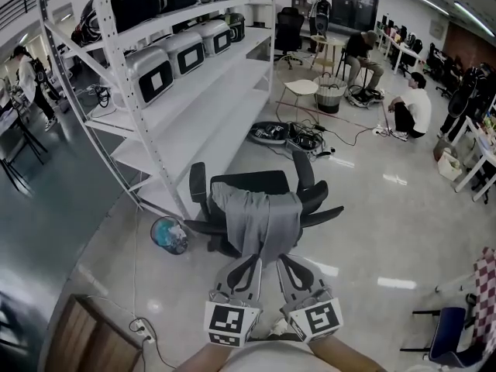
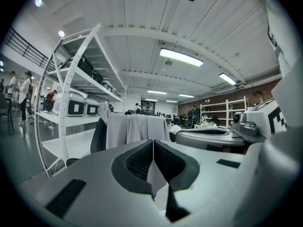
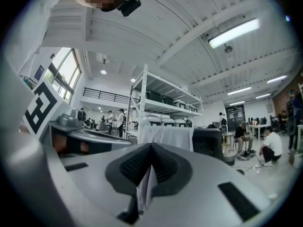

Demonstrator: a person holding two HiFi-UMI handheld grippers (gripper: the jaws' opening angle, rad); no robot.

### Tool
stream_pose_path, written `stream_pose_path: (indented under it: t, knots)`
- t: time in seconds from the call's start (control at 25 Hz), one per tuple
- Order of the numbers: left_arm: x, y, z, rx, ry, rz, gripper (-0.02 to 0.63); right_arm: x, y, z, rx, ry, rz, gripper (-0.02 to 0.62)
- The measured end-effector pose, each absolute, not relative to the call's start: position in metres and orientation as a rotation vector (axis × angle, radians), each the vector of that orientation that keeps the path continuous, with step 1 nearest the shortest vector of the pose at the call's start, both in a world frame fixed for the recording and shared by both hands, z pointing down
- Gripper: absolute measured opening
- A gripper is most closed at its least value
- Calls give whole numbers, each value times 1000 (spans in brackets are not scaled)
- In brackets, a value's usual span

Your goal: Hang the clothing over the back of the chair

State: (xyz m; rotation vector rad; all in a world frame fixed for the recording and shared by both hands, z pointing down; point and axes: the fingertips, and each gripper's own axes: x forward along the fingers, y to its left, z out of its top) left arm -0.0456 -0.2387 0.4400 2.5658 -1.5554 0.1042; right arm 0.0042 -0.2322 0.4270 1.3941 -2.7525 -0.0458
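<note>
A grey garment (image 1: 260,219) hangs over the back of a black office chair (image 1: 256,182), its hem reaching down toward me. My left gripper (image 1: 253,260) and right gripper (image 1: 284,262) sit side by side at that hem, both pointing at the chair. In the left gripper view the left gripper (image 2: 153,148) has its pads together with a strip of grey cloth pinched between them. The draped garment (image 2: 135,129) and chair (image 2: 98,136) show beyond. In the right gripper view the right gripper (image 3: 150,155) is likewise shut on a fold of cloth, with the garment (image 3: 165,137) ahead.
A tall white shelving rack (image 1: 178,91) loaded with cases stands left of the chair. A small bin (image 1: 168,235) sits on the floor by the chair's base. Cables and gear (image 1: 310,139) lie behind it. People (image 1: 411,107) sit at the far right. A wooden table corner (image 1: 85,335) lies near left.
</note>
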Motion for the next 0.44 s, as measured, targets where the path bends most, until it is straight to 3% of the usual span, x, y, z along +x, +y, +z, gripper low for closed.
stream_pose_path:
  t: [0.44]
  knots:
    - [-43, -236, 447, 2550, -1550, 121, 14, 3, -230, 434, 1368, -2748, -30, 15]
